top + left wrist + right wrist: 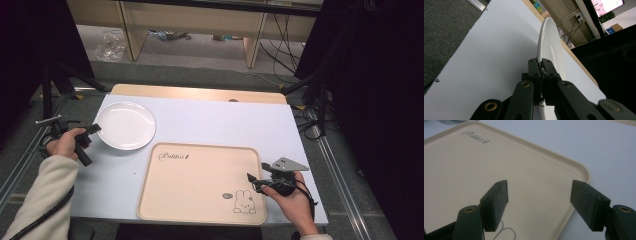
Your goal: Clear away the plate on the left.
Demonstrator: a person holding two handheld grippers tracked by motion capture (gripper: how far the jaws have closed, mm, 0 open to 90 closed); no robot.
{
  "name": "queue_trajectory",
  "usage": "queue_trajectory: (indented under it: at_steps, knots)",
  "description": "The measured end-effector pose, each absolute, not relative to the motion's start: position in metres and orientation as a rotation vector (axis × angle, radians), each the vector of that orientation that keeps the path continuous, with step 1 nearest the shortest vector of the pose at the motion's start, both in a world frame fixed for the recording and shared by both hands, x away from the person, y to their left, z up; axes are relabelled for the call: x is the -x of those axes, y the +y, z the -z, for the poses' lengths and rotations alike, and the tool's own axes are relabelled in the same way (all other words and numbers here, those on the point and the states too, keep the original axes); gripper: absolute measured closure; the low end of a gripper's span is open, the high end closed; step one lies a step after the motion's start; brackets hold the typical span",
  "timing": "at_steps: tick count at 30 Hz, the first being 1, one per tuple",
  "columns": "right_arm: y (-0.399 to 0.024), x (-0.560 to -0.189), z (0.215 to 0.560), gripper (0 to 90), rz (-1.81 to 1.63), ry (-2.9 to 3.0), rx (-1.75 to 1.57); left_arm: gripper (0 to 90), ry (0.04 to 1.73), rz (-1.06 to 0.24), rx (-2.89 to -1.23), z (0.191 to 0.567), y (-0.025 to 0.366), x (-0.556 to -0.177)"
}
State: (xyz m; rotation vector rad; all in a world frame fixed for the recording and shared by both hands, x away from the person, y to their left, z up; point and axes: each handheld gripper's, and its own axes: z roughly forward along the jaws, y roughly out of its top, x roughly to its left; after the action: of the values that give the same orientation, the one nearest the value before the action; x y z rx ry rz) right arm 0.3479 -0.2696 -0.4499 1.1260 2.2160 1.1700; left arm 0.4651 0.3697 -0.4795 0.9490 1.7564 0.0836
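Glossy white plate (125,125), smooth matt beige plastic tray (200,182), matt pale table (220,122), matt black pads (496,202).

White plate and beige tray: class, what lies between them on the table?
Nothing: in the high view, a narrow bare strip of the pale table separates the white plate from the beige tray.

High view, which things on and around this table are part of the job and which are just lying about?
In the job:
white plate, pinched at its rim by the left gripper
beige tray
right gripper, open over the tray's edge

Lying about:
plastic wrap on the floor
cables
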Motion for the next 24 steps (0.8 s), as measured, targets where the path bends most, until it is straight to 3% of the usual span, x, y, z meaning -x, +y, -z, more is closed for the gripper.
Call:
queue_trajectory:
  at_steps: [24]
  knots:
    - [-0.27, -0.3473, 0.4488, 31.3, -1.155, 2.22, -1.129, 87.4, 1.709, -0.024, -0.872, 0.4766, 0.3702, -0.4631]
